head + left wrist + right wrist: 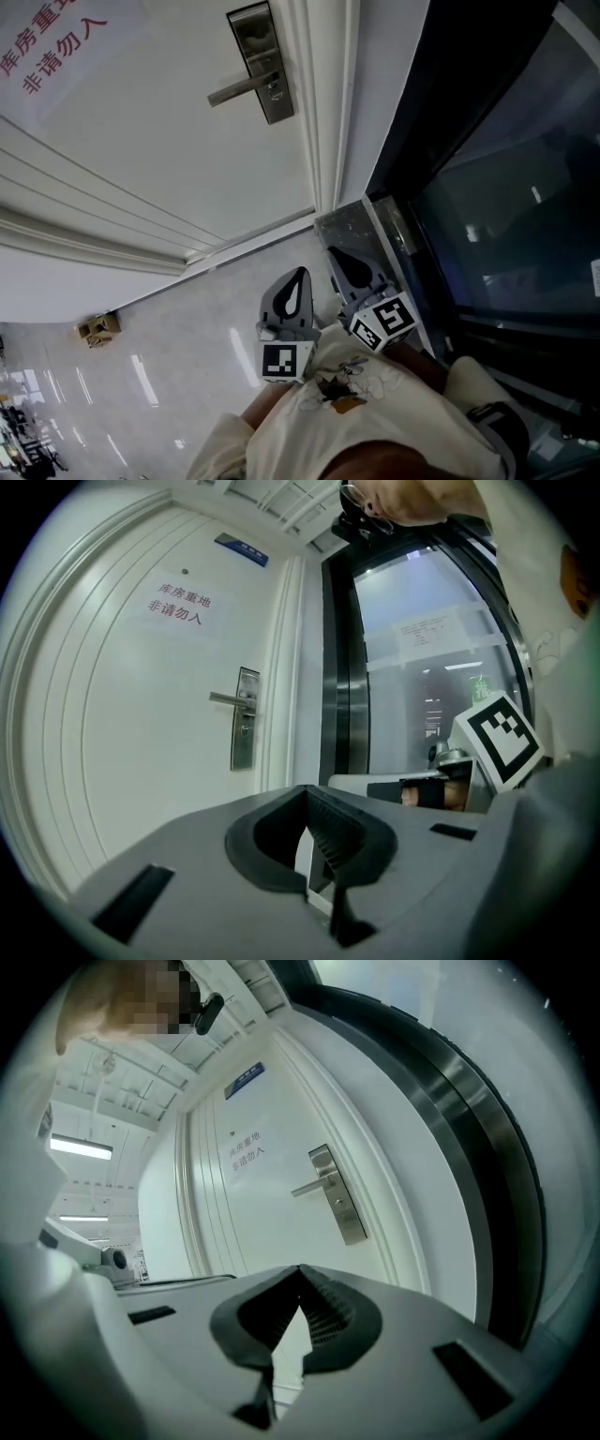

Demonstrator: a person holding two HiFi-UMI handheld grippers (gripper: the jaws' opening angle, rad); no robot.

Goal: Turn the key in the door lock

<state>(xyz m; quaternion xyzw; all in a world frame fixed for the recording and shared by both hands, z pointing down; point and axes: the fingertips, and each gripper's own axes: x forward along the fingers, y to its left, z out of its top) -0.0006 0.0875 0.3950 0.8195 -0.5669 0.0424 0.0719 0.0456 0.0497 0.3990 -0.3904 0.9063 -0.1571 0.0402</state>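
The white door (169, 169) carries a steel lock plate (261, 61) with a lever handle (239, 91). No key shows in any view. Both grippers are held close to the person's body, well short of the door. My left gripper (302, 274) points toward the door with its jaws meeting at the tips and nothing between them. Beside it on the right, my right gripper (337, 253) is also shut and empty. In the left gripper view the lock plate (246, 719) stands far ahead of the shut left gripper (307, 791). In the right gripper view the lock plate (337, 1194) is tilted, above the shut right gripper (300, 1269).
A dark-framed glass wall (487, 187) runs along the right of the door frame (328, 112). A sign with red characters (47, 47) is stuck on the door. A small cardboard object (98, 328) lies on the glossy floor (187, 309) at the left.
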